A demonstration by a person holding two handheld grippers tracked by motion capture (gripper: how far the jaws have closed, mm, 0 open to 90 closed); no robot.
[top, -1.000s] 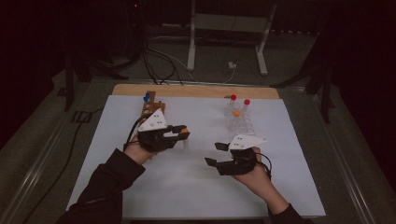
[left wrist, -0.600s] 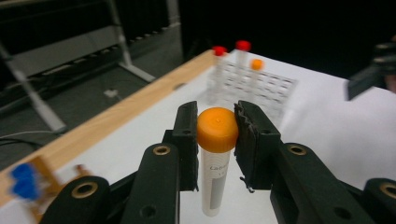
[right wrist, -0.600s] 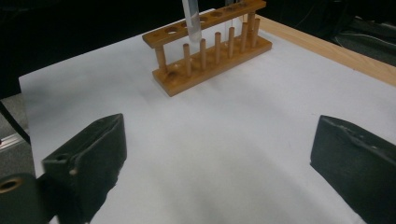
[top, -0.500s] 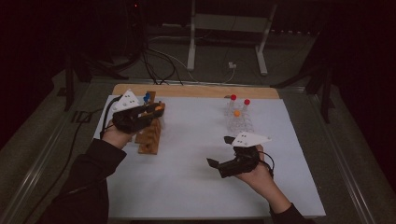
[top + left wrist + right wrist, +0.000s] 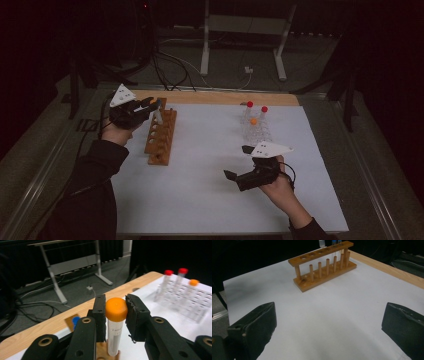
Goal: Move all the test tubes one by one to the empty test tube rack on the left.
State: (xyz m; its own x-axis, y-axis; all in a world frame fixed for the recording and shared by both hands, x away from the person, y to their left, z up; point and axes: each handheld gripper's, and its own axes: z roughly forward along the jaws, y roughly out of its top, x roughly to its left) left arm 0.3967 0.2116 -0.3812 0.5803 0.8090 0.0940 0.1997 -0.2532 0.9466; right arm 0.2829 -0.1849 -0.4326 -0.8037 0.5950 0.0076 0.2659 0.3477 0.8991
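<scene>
Orange-capped tube (image 5: 115,325) is clamped in my left claw (image 5: 116,315), pads gripping either side of the cap, tube hanging upright. In the high view the left claw (image 5: 150,106) sits over the far end of the wooden rack (image 5: 161,136), at the tabletop's left side, with the tube's lower end right at the rack's top; can't tell if it's actually in a hole. Left gripper view shows a blue-capped tube (image 5: 75,321) just behind the left jaw, near the wooden edge strip (image 5: 215,97) of the tabletop. Right claw (image 5: 239,163) is wide, jaws just finished opening, nothing between them, held low over the white sheet (image 5: 210,200) on the near right. Right gripper view looks across bare sheet at the rack (image 5: 324,265), well apart from it. Clear plastic rack (image 5: 256,131) sits at far right of centre, holding two red-capped tubes (image 5: 249,111) and one more orange-capped one (image 5: 253,121), just beyond the right claw and apart from it.
</scene>
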